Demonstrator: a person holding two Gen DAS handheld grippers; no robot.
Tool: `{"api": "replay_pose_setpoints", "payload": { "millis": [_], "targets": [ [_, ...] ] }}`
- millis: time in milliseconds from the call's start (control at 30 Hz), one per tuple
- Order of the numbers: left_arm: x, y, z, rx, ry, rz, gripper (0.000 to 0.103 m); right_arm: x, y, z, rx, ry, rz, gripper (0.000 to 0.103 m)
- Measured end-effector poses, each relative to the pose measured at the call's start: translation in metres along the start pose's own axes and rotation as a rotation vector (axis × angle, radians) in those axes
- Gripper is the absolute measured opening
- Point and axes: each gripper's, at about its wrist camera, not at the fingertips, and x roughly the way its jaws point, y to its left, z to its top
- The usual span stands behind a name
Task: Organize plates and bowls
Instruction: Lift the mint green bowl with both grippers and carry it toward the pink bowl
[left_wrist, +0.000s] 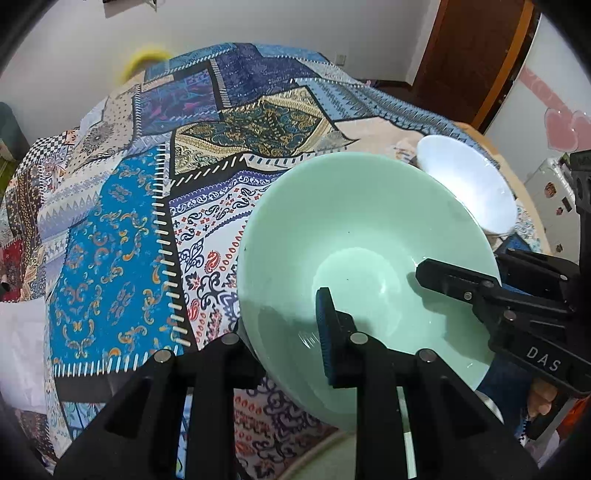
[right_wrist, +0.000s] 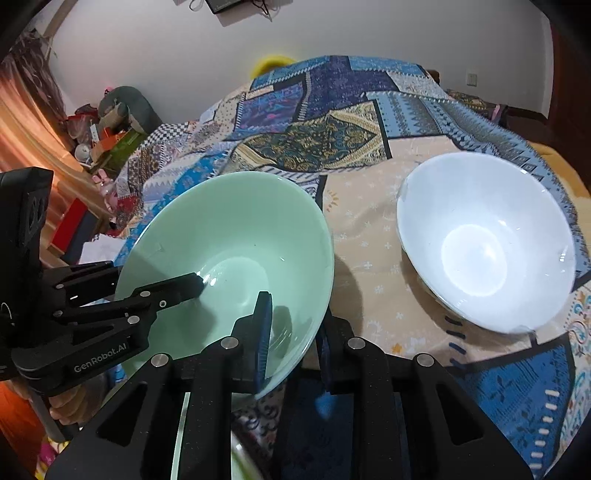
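Patchwork cloth (left_wrist: 122, 236); both grippers angled down, jaws pinching green bowl (left_wrist: 354, 236) rim

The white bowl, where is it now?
The white bowl sits on the patterned cloth, right of the green bowl in the right wrist view, touched by neither gripper.

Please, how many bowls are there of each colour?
Green bowl: 1
White bowl: 1
Total: 2
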Motion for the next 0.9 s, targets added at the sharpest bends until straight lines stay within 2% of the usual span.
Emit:
{"api": "replay_pose_setpoints", "payload": {
  "millis": [233, 533, 900],
  "targets": [
    [-0.036, -0.004, -0.011, -0.005, -0.054, 0.000, 0.023, -0.026, 0.016, -0.001, -0.019, -0.040, 0.016, 0.020],
    [-0.090, -0.004, -0.031, -0.010, -0.123, 0.036, 0.023, -0.054, 0.046, -0.008, -0.072, -0.095, 0.037, 0.020],
    [-0.139, 0.013, -0.066, -0.054, -0.178, 0.067, 0.023, -0.069, 0.083, -0.018, -0.111, -0.141, 0.102, 0.020]
  ]
}}
